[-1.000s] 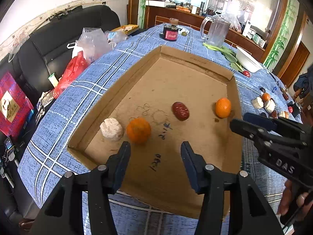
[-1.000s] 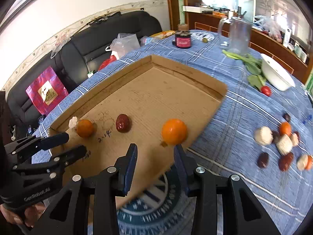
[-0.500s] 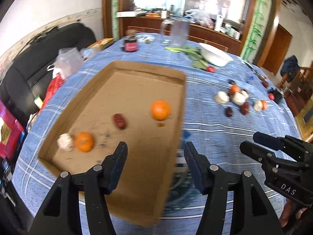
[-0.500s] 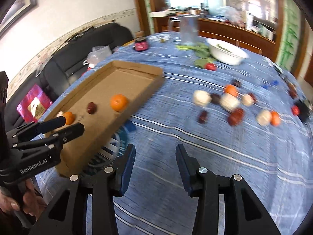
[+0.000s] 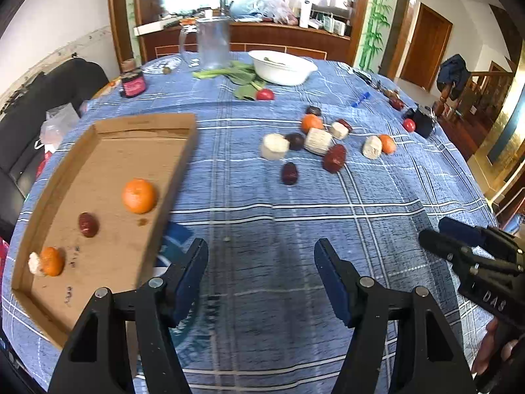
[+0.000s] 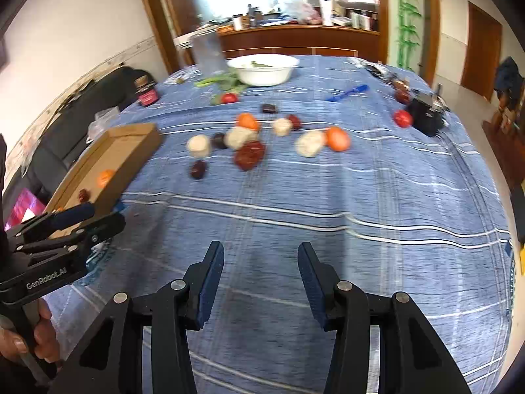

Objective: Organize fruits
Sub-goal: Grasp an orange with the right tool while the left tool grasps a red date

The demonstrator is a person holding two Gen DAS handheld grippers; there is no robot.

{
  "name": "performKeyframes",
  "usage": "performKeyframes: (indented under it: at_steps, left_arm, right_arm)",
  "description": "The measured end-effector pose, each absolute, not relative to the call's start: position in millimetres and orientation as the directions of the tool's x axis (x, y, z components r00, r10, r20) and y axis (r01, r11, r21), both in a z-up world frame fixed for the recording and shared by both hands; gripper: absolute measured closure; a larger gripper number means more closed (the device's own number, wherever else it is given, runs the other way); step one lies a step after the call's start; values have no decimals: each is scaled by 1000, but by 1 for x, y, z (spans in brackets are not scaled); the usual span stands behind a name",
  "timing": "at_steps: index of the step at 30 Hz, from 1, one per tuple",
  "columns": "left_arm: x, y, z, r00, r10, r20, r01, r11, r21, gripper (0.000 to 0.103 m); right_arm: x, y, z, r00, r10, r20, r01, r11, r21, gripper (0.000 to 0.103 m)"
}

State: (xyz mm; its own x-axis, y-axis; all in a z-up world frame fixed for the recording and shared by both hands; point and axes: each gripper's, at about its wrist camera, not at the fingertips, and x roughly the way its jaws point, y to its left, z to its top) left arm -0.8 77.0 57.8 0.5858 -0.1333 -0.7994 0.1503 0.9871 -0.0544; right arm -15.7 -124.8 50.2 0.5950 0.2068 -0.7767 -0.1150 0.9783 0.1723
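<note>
Both my left tool (image 5: 261, 279) and right tool (image 6: 261, 282) hang released and empty above the blue plaid worktop (image 5: 295, 216). The loose cluster of oranges, dark dates and pale chunks (image 6: 249, 141) lies ahead, well apart from the shallow brown cardboard tray (image 5: 108, 151). I'd pick an outlying fruit first, straddling it squarely so neighbours don't roll.

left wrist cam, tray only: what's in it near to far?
In the cardboard tray: small orange with a white piece beside it → dark red date → large orange.
</note>
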Motion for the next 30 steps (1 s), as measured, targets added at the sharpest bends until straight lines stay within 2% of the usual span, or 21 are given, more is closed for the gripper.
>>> performKeyframes:
  at_steps: [6,13,22,24,27,30]
  left_arm:
    - [11,60,56,574,-125,-809,158,987,-41,36]
    - [29,53,53,540,-123,-833,148,988,-50,36]
    - [50,37,50,517,-116,-848,165,986,-35,36]
    - [58,30,49,512,-116,-851,177,984,-27,36]
    - [69,20,46,495,-125,-860,189,981,-34,36]
    - [79,10,44,493,-125,-861,202,979,-27,36]
  right_arm:
    - [10,-158,46,605,180,-776,-65,982,177,53]
    - [83,-189,36,607,182,-774,-59,981,184,53]
    - [143,-183,17,569,241,-786,-276,957,94,53]
    - [147,-180,20,566,290,-772,-348,933,95,53]
    - [153,-169,11,491,346,-800,-437,892,117,54]
    - [154,-161,5,494,322,-808,-458,886,73,60]
